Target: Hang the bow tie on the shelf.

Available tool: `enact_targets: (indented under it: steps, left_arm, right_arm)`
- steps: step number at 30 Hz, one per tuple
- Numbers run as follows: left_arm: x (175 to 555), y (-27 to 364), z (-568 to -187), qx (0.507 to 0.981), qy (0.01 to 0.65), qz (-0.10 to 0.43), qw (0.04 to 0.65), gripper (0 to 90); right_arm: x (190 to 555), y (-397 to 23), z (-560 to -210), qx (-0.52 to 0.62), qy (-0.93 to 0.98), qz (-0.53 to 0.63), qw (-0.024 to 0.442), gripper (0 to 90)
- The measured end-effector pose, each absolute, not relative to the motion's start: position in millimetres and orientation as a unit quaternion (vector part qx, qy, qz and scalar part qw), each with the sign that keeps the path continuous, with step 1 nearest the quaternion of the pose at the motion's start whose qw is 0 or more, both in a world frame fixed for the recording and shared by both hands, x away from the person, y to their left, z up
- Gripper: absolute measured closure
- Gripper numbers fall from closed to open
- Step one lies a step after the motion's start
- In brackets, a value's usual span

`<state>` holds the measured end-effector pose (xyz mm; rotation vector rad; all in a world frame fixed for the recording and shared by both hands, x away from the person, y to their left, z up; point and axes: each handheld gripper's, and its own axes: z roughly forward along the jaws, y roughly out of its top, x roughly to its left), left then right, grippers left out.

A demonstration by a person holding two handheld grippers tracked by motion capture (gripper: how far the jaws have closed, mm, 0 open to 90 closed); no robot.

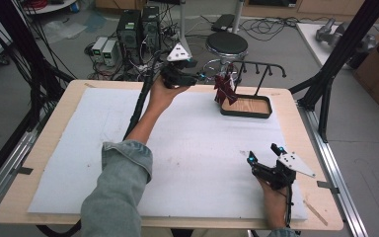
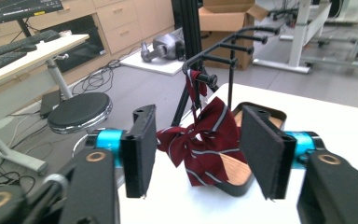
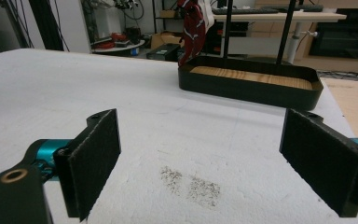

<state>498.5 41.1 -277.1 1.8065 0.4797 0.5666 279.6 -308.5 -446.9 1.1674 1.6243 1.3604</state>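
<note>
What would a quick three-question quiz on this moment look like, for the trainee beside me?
1. True or false: the left tool is clamped on the striped bow tie.
2. The bow tie hangs from: A) a peg of the black rack, B) the stool, C) the right tool.
3. Fill in: the rack stands in a black tray with a ____ floor.

Key
1. False: its jaws stand open on either side of the bow tie, not touching it.
2. A
3. wooden
</note>
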Motion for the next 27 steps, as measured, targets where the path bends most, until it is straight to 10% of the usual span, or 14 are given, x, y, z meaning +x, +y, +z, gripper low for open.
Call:
enact_targets:
  steps: [27]
  left_arm:
    - [397, 204, -260, 0.71, 0.263, 0.308, 0.576, 30.6]
  right_arm:
    - [283, -309, -448, 0.463, 0.628, 0.517, 0.352, 11.6]
